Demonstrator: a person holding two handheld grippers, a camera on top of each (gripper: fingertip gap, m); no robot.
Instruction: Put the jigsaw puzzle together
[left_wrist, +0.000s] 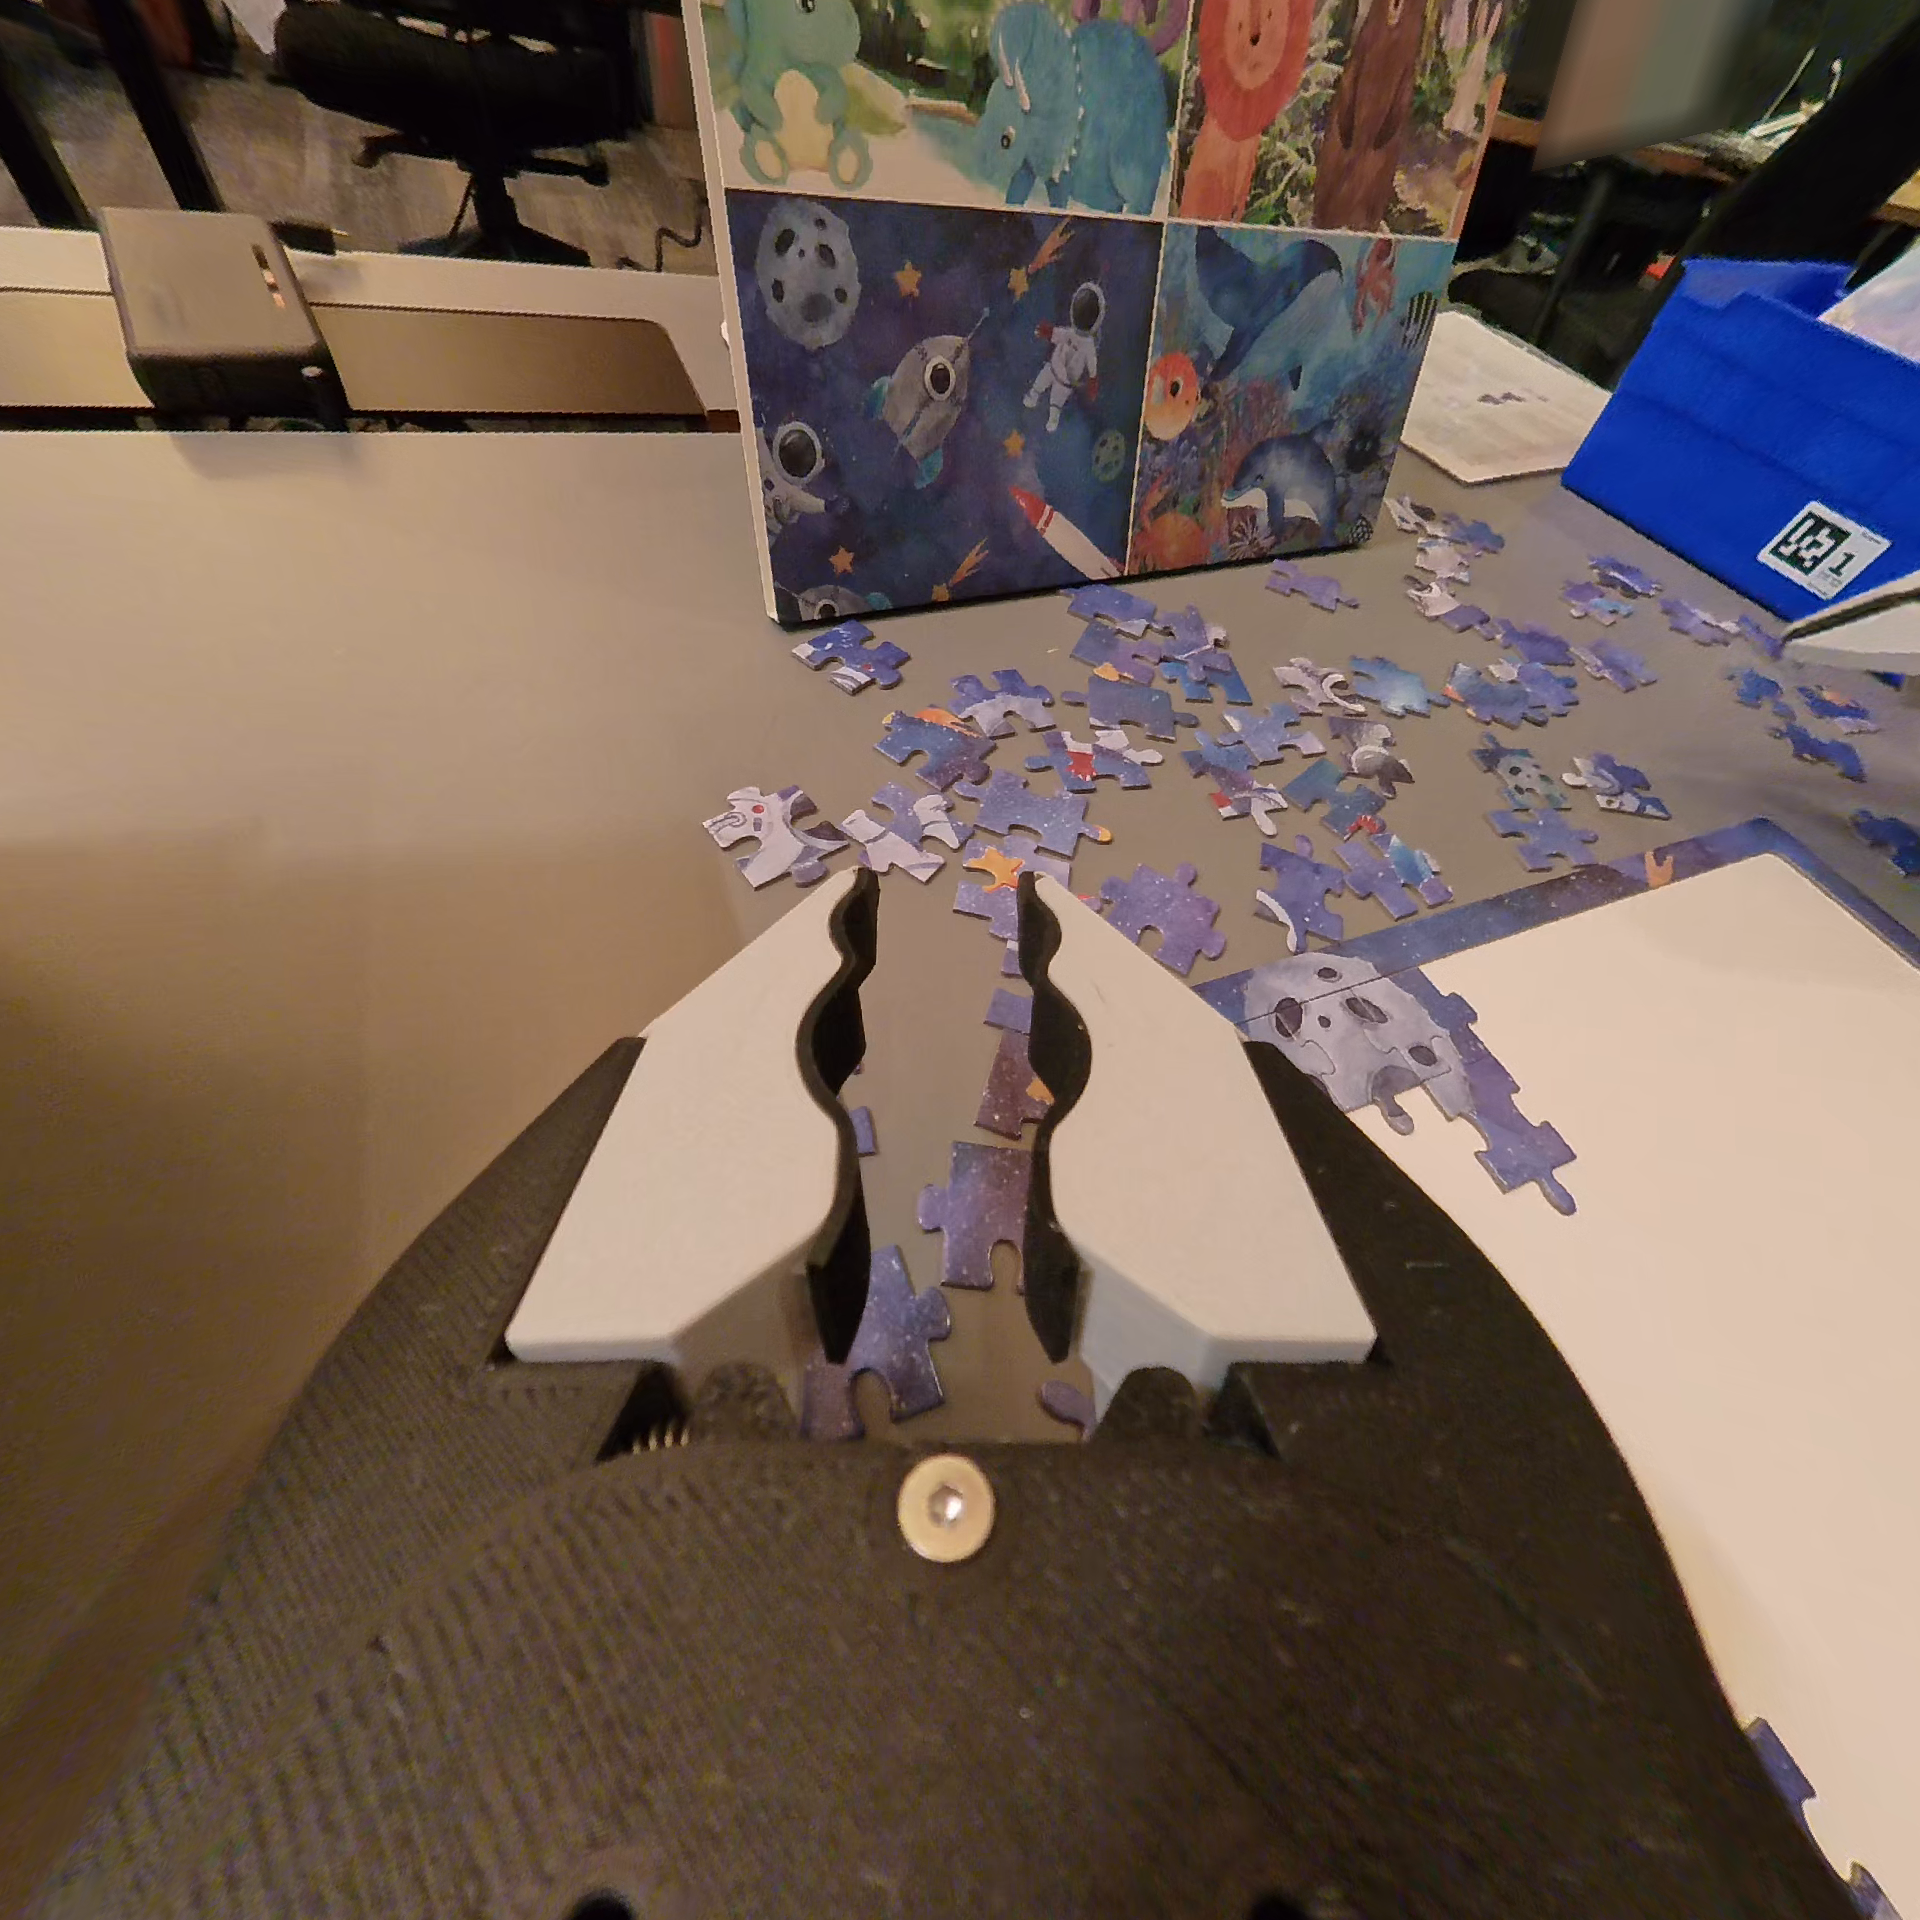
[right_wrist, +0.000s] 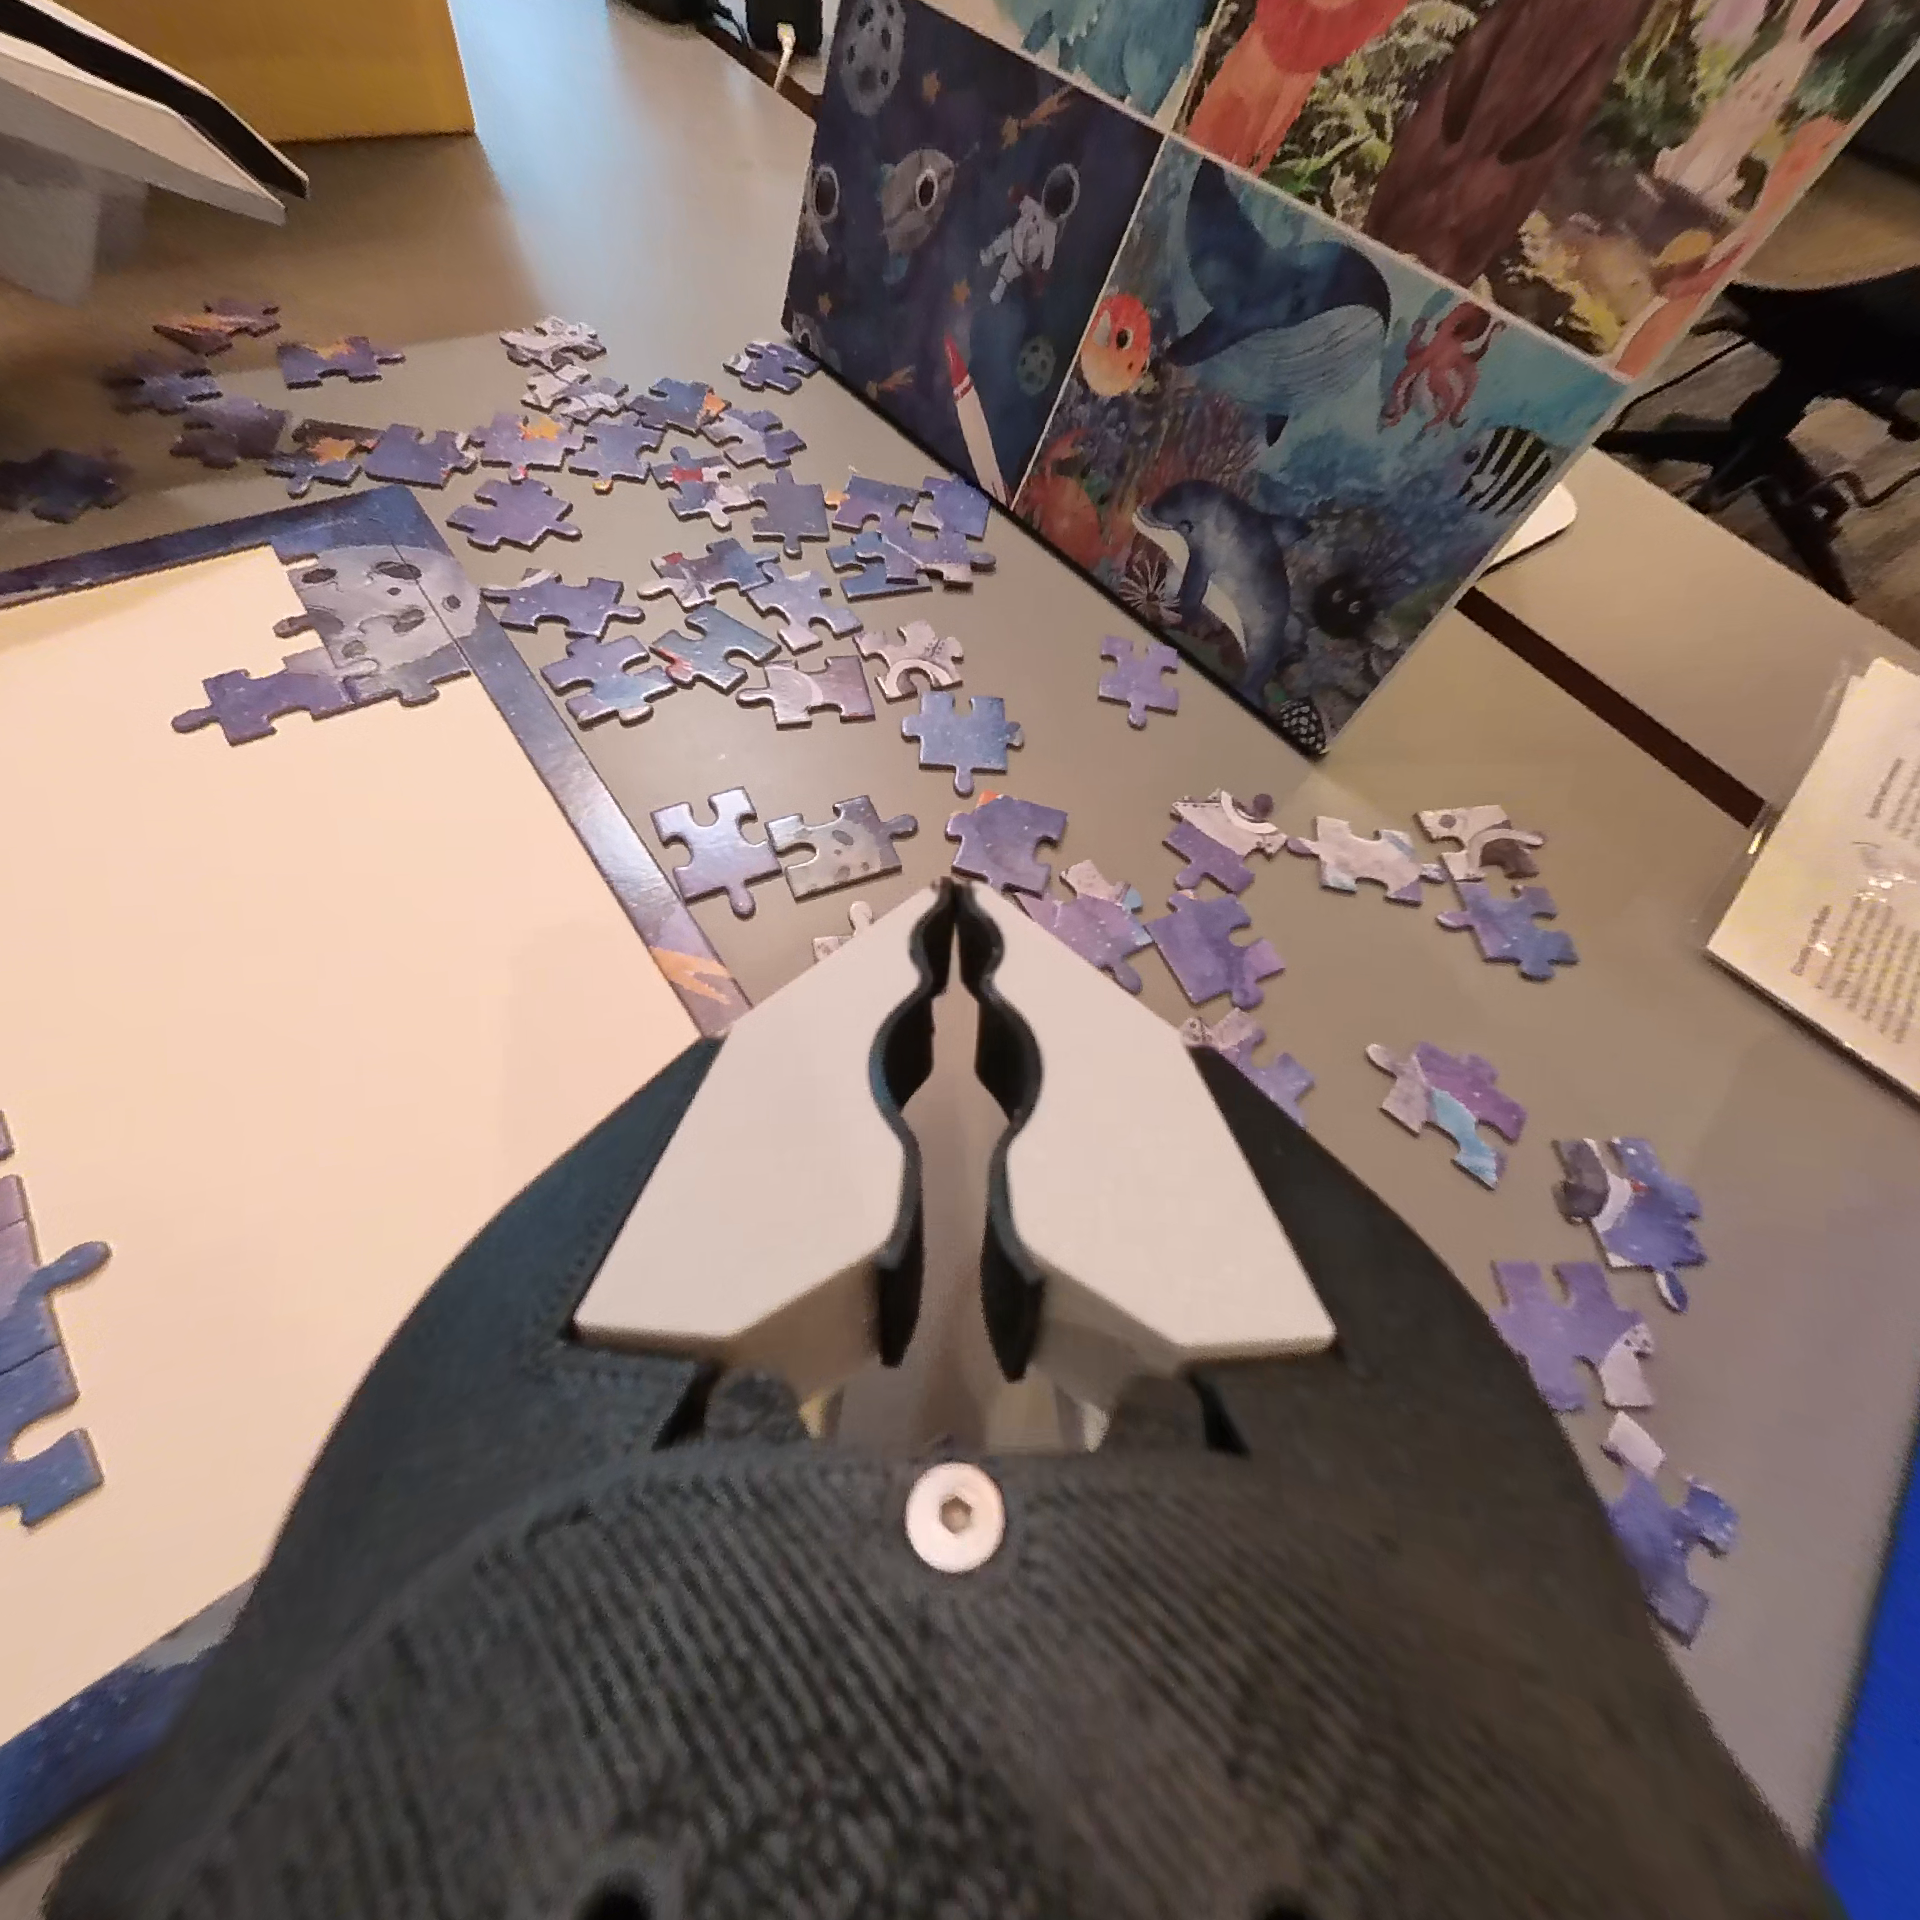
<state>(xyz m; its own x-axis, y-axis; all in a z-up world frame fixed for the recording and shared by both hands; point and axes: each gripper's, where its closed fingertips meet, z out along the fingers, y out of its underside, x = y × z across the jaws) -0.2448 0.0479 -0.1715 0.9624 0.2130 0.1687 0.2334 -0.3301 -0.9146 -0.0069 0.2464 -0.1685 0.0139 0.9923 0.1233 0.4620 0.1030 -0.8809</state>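
My left gripper (left_wrist: 945, 883) is open and empty, low over the grey table. Several loose blue puzzle pieces (left_wrist: 982, 1216) lie on the table under and between its fingers, untouched. A piece with an orange star (left_wrist: 1000, 868) lies just beyond its tips. My right gripper (right_wrist: 951, 894) is shut, tips together, with nothing seen between them. It points at a purple piece (right_wrist: 1008, 836) just ahead. The puzzle board (left_wrist: 1662, 1143) (right_wrist: 260, 883) is white with a blue border. Joined moon pieces (left_wrist: 1351, 1029) (right_wrist: 374, 603) sit in its corner.
Many loose pieces (left_wrist: 1143, 748) (right_wrist: 727, 582) are scattered between the board and an upright puzzle box (left_wrist: 1091, 312) (right_wrist: 1247, 364). A blue bin (left_wrist: 1745, 436) stands at the far right. A printed sheet (right_wrist: 1829, 883) lies at the right. A yellow box (right_wrist: 312, 62) stands at the back. The tips of one gripper are about 30 cm away from the tips of the other.
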